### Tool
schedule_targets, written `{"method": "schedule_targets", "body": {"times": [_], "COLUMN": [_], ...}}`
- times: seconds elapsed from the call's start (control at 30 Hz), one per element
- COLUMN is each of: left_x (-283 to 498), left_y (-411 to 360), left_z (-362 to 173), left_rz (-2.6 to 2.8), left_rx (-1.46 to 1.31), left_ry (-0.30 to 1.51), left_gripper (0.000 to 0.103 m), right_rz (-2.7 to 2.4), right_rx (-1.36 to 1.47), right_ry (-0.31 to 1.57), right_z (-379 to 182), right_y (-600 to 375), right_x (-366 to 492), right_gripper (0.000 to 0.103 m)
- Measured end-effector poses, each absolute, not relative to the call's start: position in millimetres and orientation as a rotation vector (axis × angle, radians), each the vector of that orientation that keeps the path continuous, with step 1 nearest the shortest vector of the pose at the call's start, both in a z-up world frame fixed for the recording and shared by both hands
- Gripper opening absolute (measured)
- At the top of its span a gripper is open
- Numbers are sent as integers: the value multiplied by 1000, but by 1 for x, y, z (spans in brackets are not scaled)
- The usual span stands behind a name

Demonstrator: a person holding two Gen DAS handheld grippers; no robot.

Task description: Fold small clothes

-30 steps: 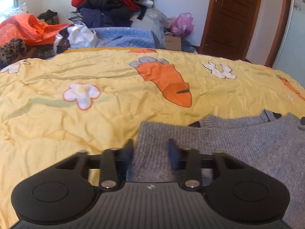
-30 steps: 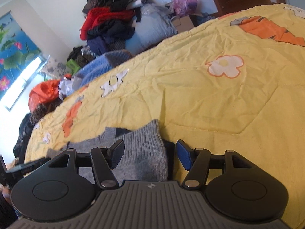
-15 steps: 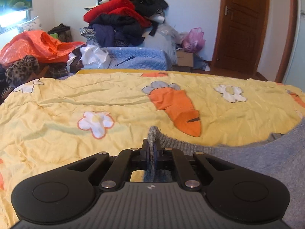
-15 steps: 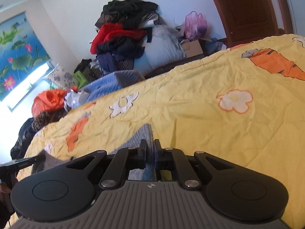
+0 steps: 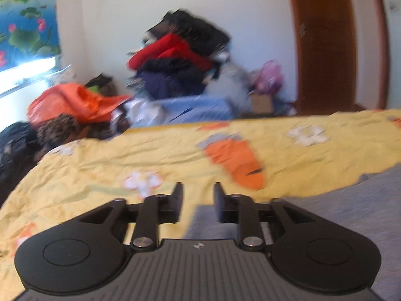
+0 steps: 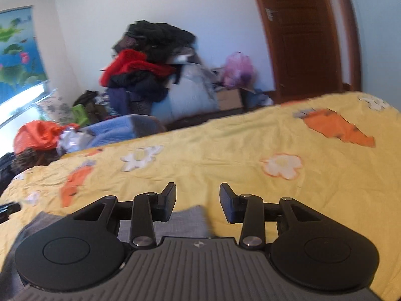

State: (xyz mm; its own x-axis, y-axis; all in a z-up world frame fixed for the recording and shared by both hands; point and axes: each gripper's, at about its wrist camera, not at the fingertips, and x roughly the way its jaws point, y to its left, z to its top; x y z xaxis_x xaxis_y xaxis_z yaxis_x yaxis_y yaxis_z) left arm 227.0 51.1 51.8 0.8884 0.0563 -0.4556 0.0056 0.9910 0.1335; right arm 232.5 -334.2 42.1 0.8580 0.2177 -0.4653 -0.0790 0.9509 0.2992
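Note:
A grey knitted sweater (image 5: 338, 208) lies flat on the yellow bed cover (image 5: 100, 165), filling the lower right of the left wrist view. My left gripper (image 5: 198, 197) hovers over its left edge. Its jaws are opening, and the pads do not press on the cloth, which shows low between them. In the right wrist view a corner of the same sweater (image 6: 188, 222) lies under my right gripper (image 6: 198, 195). Those jaws are opening too, and the pads are clear of the knit. Both views are blurred by motion.
The cover (image 6: 250, 155) has orange carrots and white flowers printed on it and stretches far ahead. Beyond the bed stand a tall heap of clothes (image 5: 180, 57), an orange bag (image 5: 70, 102), a blue blanket (image 5: 200, 107) and a brown door (image 5: 325, 42).
Half a second ago both grippers were shut on the sweater's edge. Now both have opened, let go and risen, and the sweater rests on the bed.

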Motion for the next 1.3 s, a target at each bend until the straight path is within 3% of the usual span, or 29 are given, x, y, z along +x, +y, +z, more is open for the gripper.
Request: {"method": "schedule_targets", "body": {"times": [0.07, 0.2, 0.27, 0.47, 0.6, 0.73, 0.9, 0.97, 1.07, 1.17, 1.3], "left_x": [229, 248, 250, 258, 225, 171, 151, 158, 174, 154, 80], "left_y": [26, -2, 9, 37, 14, -2, -16, 4, 23, 21, 54], "left_z": [45, 6, -7, -8, 6, 20, -3, -5, -6, 12, 38], "left_rz": [-6, -1, -10, -3, 123, -10, -56, -76, -75, -31, -112], "left_rx": [146, 208, 206, 69, 221, 147, 225, 146, 74, 91, -121], "left_ry": [502, 623, 621, 670, 605, 585, 606, 624, 674, 666, 575], "left_gripper": [71, 71, 72, 85, 83, 83, 85, 86, 98, 96, 97], "right_rz": [211, 228, 184, 165, 102, 192, 185, 207, 224, 201, 245], "right_rx": [200, 17, -53, 57, -7, 76, -110, -79, -66, -23, 288], "right_ry": [536, 625, 651, 639, 627, 597, 643, 620, 630, 663, 633], "right_z": [42, 9, -16, -19, -9, 12, -8, -14, -13, 0, 29], "right_y": [-307, -253, -247, -267, -255, -250, -221, -234, -239, -240, -283], "right_x": [233, 242, 246, 249, 229, 179, 157, 153, 155, 150, 101], "right_gripper": [45, 47, 56, 57, 58, 68, 68, 69, 69, 70, 78]}}
